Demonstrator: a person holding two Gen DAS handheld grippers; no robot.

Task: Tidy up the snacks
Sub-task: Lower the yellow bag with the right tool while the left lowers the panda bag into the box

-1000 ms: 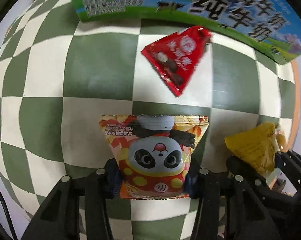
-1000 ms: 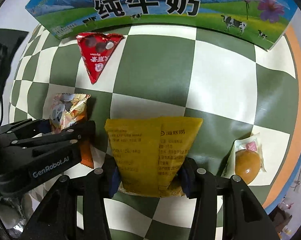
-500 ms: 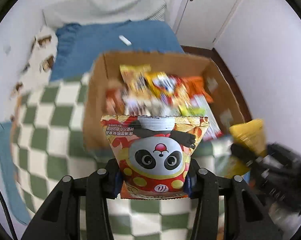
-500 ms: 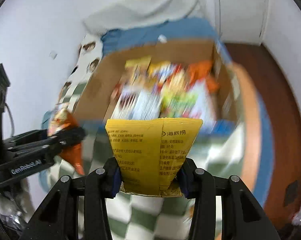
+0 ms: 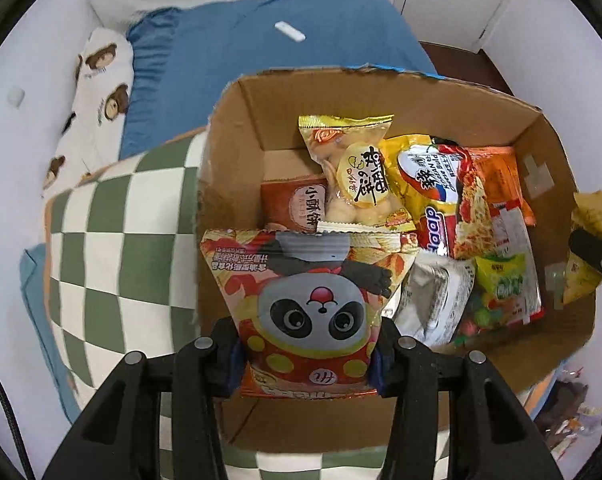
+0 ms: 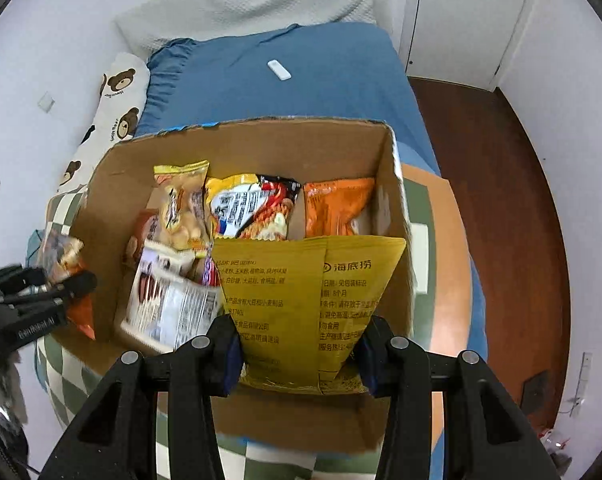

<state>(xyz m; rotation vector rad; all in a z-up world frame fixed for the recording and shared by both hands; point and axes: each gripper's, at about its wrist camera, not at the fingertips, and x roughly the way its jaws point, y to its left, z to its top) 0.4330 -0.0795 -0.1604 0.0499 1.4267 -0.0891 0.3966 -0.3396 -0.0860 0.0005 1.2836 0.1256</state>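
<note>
left gripper (image 5: 307, 354): we see it pinching the panda snack bag (image 5: 309, 304) by its lower sides; bag upright between the blue pads, over the near-left part of the cardboard box (image 5: 237, 128)
right gripper (image 6: 301, 354): clamped on the yellow snack pouch (image 6: 301, 304) the same way; pouch sits over the near-right part of the box (image 6: 393, 184), back print facing the camera
cross-views: from the left wrist we catch the yellow pouch (image 5: 593, 248) at the right edge, outside the box wall; from the right wrist the left gripper (image 6: 41, 296) shows blurred at the left edge with its bag
box: open-topped, resting on the green-and-white checkered cloth (image 5: 101, 232); a blue bed (image 6: 293, 80) lies behind it
contents: yellow cracker bag (image 5: 353, 172), noodle packet (image 5: 449, 200), orange packet (image 6: 337, 208), white-grey packet (image 5: 433, 300), green candy bag (image 5: 501, 280), reddish pack (image 5: 297, 204); all loosely piled
surroundings: bear-print pillow (image 6: 113, 120) left of the bed; small white remote-like object (image 6: 279, 70) on the blue sheet; wood floor (image 6: 501, 200) to the right
</note>
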